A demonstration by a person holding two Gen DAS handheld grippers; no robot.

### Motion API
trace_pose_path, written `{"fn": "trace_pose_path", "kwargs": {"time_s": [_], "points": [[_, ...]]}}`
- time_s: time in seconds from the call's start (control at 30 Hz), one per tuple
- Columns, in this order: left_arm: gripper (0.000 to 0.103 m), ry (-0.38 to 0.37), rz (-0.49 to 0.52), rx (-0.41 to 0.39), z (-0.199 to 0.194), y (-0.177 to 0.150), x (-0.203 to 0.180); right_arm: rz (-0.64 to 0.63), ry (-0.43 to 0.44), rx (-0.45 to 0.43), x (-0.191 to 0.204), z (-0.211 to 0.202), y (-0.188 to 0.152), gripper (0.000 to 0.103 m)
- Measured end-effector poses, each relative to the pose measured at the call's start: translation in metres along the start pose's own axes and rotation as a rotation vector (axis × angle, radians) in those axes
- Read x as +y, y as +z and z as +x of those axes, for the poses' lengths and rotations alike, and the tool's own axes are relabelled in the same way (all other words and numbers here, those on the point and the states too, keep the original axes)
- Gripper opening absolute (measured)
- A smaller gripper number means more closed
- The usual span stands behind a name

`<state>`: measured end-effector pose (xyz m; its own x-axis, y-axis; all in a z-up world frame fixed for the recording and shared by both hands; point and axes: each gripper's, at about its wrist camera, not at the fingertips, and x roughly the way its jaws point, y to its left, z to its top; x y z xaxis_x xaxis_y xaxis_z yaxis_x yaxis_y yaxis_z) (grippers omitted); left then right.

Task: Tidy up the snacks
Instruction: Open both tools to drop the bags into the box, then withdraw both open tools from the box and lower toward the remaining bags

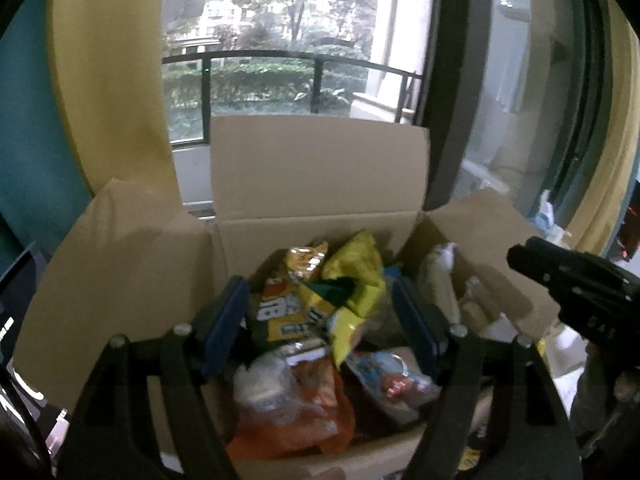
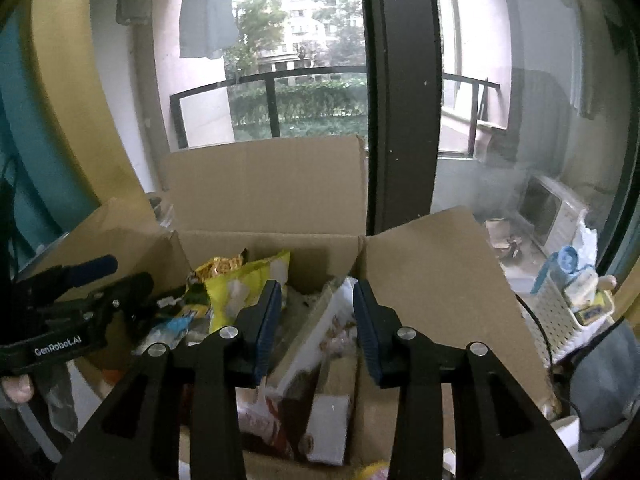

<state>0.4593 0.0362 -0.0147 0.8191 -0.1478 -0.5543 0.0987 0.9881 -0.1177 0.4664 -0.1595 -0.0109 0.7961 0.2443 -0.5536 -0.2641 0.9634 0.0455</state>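
An open cardboard box (image 1: 316, 184) holds several snack packs: a yellow bag (image 1: 356, 280), an orange bag (image 1: 296, 416), a blue-and-white pack (image 1: 384, 376). My left gripper (image 1: 320, 320) is open and empty above them. The box also shows in the right wrist view (image 2: 432, 280), with the yellow bag (image 2: 240, 288) and a white flat pack (image 2: 324, 328). My right gripper (image 2: 314, 320) is open and empty above the white pack. The left gripper also shows there at the left (image 2: 104, 280); the right one shows at the right of the left wrist view (image 1: 572, 284).
The box's flaps stand up on three sides. A glass door with a dark frame (image 2: 400, 80) is behind the box. A white perforated basket (image 2: 560, 320) with small items stands to the right. A balcony railing (image 1: 280, 60) lies outside.
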Motion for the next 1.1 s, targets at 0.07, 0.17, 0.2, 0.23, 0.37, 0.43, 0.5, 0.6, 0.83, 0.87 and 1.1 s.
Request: {"fn": "trace_pose_path", "kwargs": {"time_s": [0.07, 0.17, 0.2, 0.23, 0.37, 0.43, 0.5, 0.6, 0.83, 0.87, 1.1], "points": [[0.075, -0.005, 0.011, -0.003, -0.008, -0.002, -0.005, 0.003, 0.0, -0.001, 0.0, -0.008, -0.003, 0.04], [0.075, -0.006, 0.037, -0.005, -0.022, -0.006, -0.014, 0.009, 0.004, -0.007, -0.002, -0.019, -0.007, 0.04], [0.075, -0.006, 0.045, -0.008, -0.028, -0.007, -0.017, 0.009, 0.007, -0.01, -0.002, -0.023, -0.009, 0.04], [0.075, -0.007, 0.051, -0.012, -0.034, -0.008, -0.02, 0.008, 0.007, -0.012, -0.002, -0.027, -0.01, 0.04], [0.075, -0.012, 0.082, -0.028, -0.054, -0.012, -0.032, 0.007, 0.013, -0.016, -0.004, -0.045, -0.018, 0.04], [0.075, -0.013, 0.094, -0.034, -0.065, -0.016, -0.039, 0.005, 0.013, -0.018, -0.005, -0.053, -0.022, 0.04], [0.075, -0.017, 0.1, -0.04, -0.076, -0.021, -0.044, 0.008, 0.016, -0.02, -0.007, -0.064, -0.027, 0.04], [0.075, -0.023, 0.103, -0.042, -0.087, -0.027, -0.05, 0.016, 0.028, -0.021, -0.01, -0.077, -0.033, 0.04], [0.076, -0.053, 0.115, -0.046, -0.113, -0.048, -0.068, 0.01, 0.036, -0.04, -0.014, -0.109, -0.051, 0.04], [0.076, -0.057, 0.113, -0.045, -0.116, -0.052, -0.07, 0.009, 0.037, -0.041, -0.015, -0.113, -0.053, 0.04], [0.076, -0.076, 0.103, -0.025, -0.133, -0.076, -0.078, 0.02, 0.048, -0.027, -0.02, -0.128, -0.075, 0.04]]}}
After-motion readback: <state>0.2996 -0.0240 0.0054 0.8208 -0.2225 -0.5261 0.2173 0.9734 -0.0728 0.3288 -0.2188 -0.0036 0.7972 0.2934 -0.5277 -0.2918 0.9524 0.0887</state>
